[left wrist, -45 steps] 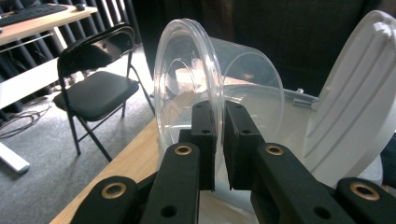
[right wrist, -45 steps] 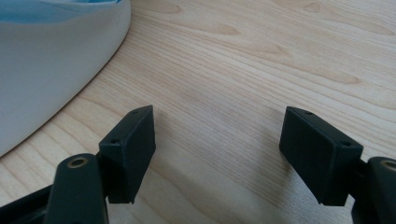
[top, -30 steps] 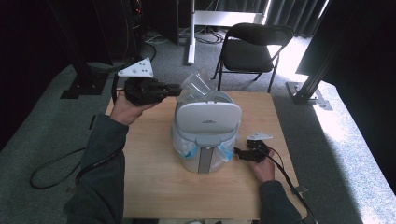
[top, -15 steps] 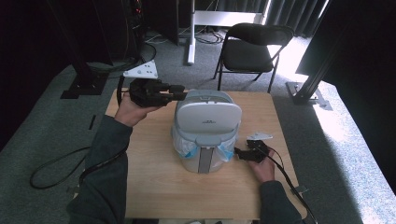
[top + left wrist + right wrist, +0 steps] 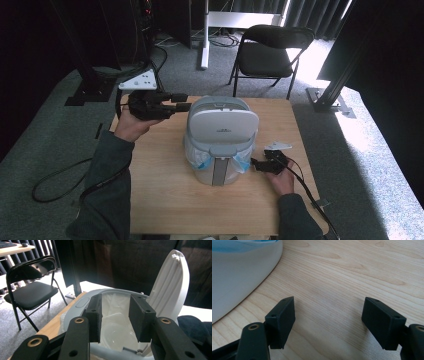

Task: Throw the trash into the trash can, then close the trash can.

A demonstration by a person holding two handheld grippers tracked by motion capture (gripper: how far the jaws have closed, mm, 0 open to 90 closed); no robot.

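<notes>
Landmark: white plastic step bin with clear bag liner mid wooden table. Change: a second ago a clear plastic container was held at the bin's far-left rim; now it's gone from the jaws and lies inside the liner, so the drop looks done. Bin's white ribbed lid stands up. Left gripper hovers at the bin's left rim, jaws partly open, holding nothing. Right gripper rests low beside the bin's right base, jaws wide, empty.
</notes>
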